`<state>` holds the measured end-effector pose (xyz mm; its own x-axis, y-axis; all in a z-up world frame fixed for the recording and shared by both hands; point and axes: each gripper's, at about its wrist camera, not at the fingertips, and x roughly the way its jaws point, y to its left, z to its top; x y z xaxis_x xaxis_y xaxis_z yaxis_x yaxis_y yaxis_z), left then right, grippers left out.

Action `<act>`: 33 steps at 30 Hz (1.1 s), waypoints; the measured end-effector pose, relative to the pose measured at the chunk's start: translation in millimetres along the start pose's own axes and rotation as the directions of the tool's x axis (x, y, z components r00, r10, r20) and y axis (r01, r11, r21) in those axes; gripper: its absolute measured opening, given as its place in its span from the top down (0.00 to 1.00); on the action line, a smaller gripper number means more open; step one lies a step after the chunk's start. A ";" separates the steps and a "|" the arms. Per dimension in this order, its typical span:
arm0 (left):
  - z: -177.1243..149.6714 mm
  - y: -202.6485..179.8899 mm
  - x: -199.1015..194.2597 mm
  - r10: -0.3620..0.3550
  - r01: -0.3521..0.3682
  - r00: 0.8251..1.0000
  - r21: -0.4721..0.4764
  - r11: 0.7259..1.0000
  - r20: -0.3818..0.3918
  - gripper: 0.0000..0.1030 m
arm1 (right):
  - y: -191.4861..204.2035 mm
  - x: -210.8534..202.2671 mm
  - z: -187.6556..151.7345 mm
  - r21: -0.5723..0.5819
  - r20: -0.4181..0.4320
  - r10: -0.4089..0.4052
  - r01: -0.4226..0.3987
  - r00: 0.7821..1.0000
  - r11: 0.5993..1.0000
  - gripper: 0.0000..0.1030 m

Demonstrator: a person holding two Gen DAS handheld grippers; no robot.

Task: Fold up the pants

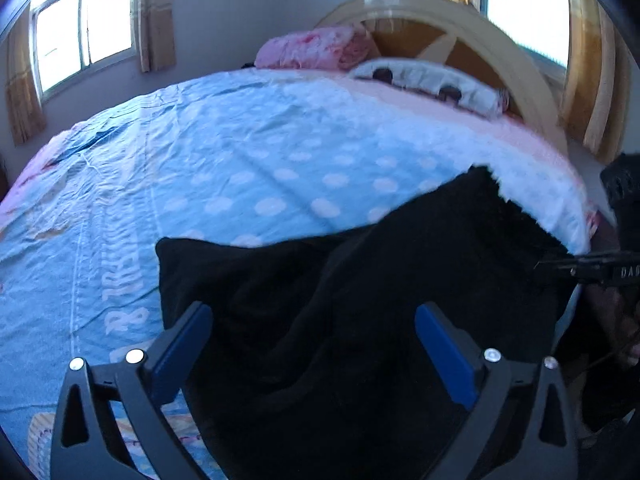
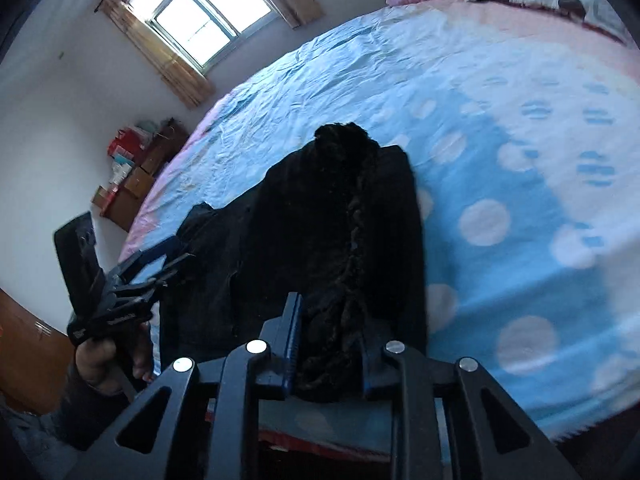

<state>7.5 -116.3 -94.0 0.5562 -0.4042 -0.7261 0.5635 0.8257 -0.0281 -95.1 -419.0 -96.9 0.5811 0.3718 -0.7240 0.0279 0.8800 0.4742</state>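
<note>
Black pants [image 1: 360,280] lie bunched near the edge of a bed with a blue spotted sheet [image 1: 240,152]. My left gripper [image 1: 316,320] hovers over them, its blue pads wide apart and nothing pressed between them. In the right wrist view the pants [image 2: 320,208] stretch away from the camera with a fuzzy lining showing. My right gripper [image 2: 332,340] is shut on that fleecy edge at the near end. The left gripper [image 2: 176,252] shows at the left, held by a hand [image 2: 100,360]. The right gripper [image 1: 592,270] pokes in at the right edge of the left wrist view.
A pink quilt [image 1: 316,48] and a white pillow [image 1: 432,80] lie by the wooden headboard [image 1: 480,32]. Stacked boxes [image 2: 132,168] stand on the floor past the far side of the bed [image 2: 480,120]. Curtained windows [image 2: 208,16] are on the walls.
</note>
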 end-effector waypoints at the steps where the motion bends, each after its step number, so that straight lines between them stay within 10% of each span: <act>1: -1.4 -2.1 7.6 -0.003 0.004 1.000 0.009 1.000 -0.029 0.00 | -5.9 4.9 -3.1 0.001 -0.012 -0.032 0.032 0.999 0.999 0.77; 10: -3.5 7.2 10.8 0.013 -0.014 1.000 -0.027 1.000 -0.021 0.00 | -13.8 -46.1 2.9 -0.001 0.141 -0.173 0.174 0.975 0.985 0.56; 13: -1.7 7.2 17.6 0.037 -0.038 0.999 -0.022 0.999 -0.031 0.00 | -2.9 -63.6 8.6 0.013 0.224 -0.036 0.034 0.974 0.999 0.55; 18: -0.4 8.1 28.3 0.031 -0.034 0.997 -0.039 0.999 -0.068 0.00 | 48.9 -8.6 14.3 -0.123 0.081 0.126 -0.115 0.989 0.986 0.48; 33: -0.4 11.9 28.9 0.015 -0.018 0.998 -0.050 0.999 -0.067 0.00 | 37.0 10.6 1.0 -0.120 -0.042 0.042 -0.046 0.998 0.992 0.48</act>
<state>30.0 -118.1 -115.6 0.5221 -0.3647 -0.7710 0.5221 0.8515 -0.0492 -87.1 -382.7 -86.6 0.5474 0.4202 -0.7237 -0.0967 0.8908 0.4440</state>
